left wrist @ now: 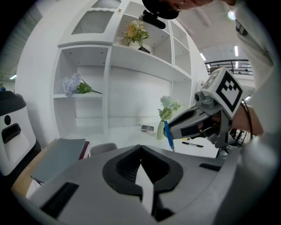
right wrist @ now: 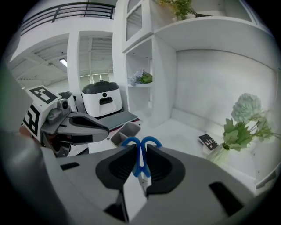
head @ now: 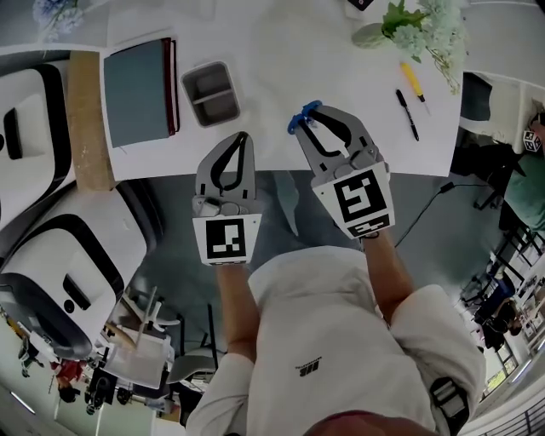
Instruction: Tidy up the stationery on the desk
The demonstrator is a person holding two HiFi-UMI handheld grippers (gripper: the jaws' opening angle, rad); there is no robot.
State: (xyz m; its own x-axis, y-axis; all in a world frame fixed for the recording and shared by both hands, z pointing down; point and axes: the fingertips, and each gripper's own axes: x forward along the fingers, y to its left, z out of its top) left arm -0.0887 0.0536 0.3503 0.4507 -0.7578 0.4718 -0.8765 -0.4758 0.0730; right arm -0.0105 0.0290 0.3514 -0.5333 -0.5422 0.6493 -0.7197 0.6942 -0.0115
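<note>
the right gripper (head: 308, 117) pinched blue scissors (right wrist: 140, 154) in its fingers (right wrist: 115, 169) over the counter (head: 289, 43) edge. the left gripper (head: 242, 143) had its fingers pressed together, empty. the grey tray (head: 186, 85) looked empty; a black pen (head: 407, 113) and yellow pen (head: 412, 81) lay loose, so tidying seemed barely begun.

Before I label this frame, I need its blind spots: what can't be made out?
Scissors blades: right gripper view, buried between the right gripper's shut jaws; only blue handles show.
Dark device: head view, cut off by the top edge; right gripper view, too small to read.
Tray: left gripper view, mostly behind the left gripper's body.
</note>
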